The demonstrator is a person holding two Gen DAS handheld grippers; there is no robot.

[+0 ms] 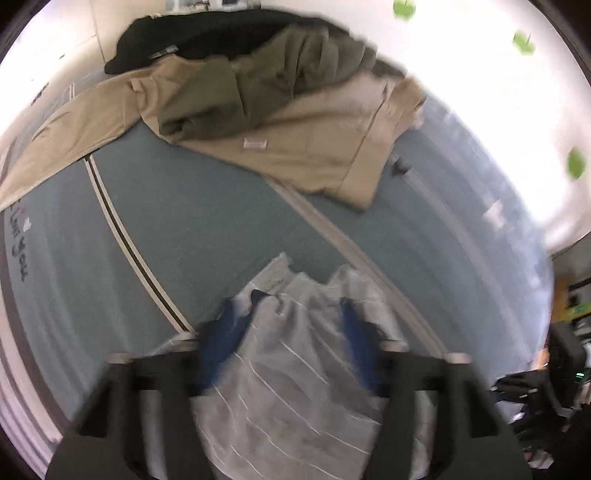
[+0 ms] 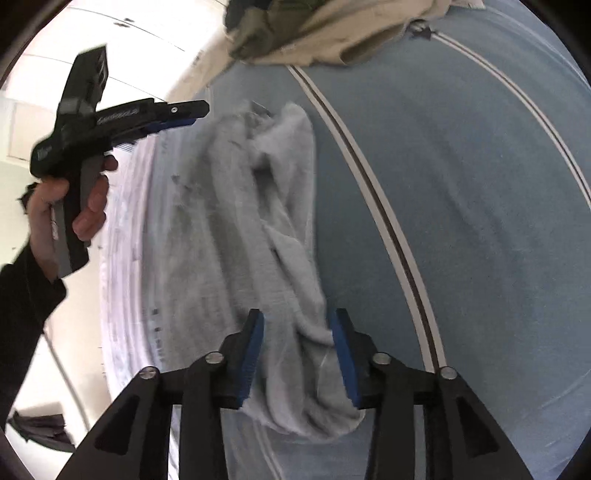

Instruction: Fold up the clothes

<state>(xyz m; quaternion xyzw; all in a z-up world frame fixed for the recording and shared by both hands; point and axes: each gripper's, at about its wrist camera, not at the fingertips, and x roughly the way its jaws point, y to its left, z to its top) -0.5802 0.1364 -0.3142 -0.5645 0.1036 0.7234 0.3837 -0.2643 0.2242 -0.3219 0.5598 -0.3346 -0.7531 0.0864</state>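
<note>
Left gripper (image 1: 301, 314) has its blue fingers (image 1: 229, 332) spread wide with the grey striped garment (image 1: 291, 373) bunched between them; cannot tell whether they pinch it, frame is blurred. Right gripper (image 2: 297, 343) is also spread wide, its pads (image 2: 255, 350) straddling a twisted fold of the same garment, which lies on the blue sheet (image 2: 480, 206) near the bed edge. No containers in view: loose pile only, a beige garment (image 1: 295, 155) under an olive one (image 1: 258, 92) and a black one (image 1: 207, 33), well apart at the sheet's far side.
</note>
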